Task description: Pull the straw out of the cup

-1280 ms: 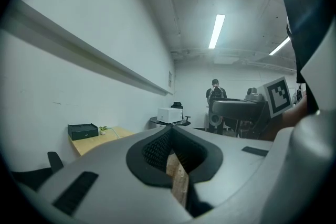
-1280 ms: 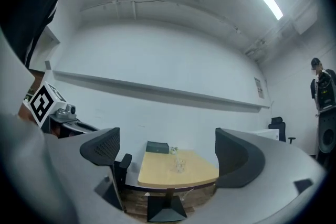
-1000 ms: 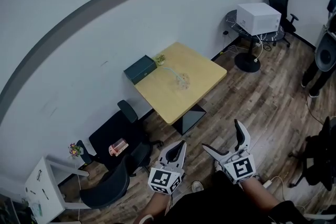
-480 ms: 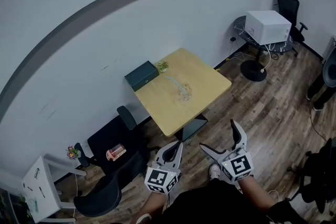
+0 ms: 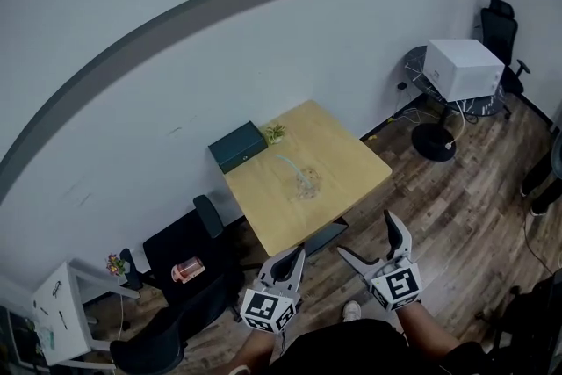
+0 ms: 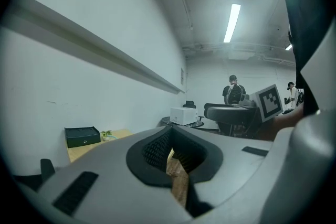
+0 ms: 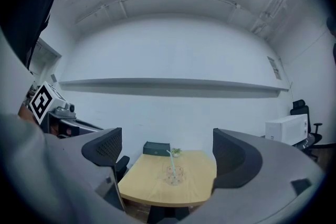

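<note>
Worktop (image 5: 347, 155): dark box (image 5: 237, 146), small plant (image 5: 275, 133) at far edge; clear cup (image 5: 306, 184) with straw (image 5: 287, 164) mid.

My left gripper (image 6: 171, 140) has its jaws closed together with nothing in them, just a sliver of wood floor below. At left I see a tan table (image 6: 79, 150) against the wall with a dark box (image 6: 82, 136) and small plant (image 6: 107, 135); farther back, a white box (image 6: 184, 114)
</note>
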A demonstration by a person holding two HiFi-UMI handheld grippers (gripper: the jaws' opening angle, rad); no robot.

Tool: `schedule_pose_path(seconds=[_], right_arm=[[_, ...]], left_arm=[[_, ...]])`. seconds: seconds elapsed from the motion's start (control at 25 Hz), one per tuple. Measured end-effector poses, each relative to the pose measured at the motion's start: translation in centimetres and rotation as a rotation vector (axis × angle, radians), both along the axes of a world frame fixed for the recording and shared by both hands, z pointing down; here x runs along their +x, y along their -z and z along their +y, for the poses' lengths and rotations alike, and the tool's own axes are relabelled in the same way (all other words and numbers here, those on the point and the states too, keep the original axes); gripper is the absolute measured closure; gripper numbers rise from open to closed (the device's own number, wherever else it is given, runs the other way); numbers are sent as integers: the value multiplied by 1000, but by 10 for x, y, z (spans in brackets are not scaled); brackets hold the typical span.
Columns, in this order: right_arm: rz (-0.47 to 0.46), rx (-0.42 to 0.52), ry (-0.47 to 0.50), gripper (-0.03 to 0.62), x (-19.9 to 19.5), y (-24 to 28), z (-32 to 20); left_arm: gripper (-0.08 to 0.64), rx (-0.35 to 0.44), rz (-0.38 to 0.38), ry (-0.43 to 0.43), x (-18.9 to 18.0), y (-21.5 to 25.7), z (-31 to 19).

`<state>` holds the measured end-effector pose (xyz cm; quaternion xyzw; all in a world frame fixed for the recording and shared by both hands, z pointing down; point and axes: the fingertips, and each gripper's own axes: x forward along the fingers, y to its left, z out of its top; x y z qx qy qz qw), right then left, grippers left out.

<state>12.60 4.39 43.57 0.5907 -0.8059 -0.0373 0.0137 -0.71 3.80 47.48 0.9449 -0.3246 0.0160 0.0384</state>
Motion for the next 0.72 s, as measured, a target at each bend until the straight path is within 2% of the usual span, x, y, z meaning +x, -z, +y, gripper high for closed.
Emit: schedule_pose_path(seconds=[0.44, 0.6, 0.72], right_arm=[[-17, -41, 87, 32, 39, -9, -51], [-16, -62, 100, 32, 46, -10, -68], [-24, -38, 121, 34, 44, -8, -88]], left_arm=[[541, -30, -21, 89, 33, -8, -46], [541, -40, -24, 143, 26, -15, -61], [541, -47, -38, 188, 9, -19, -78]])
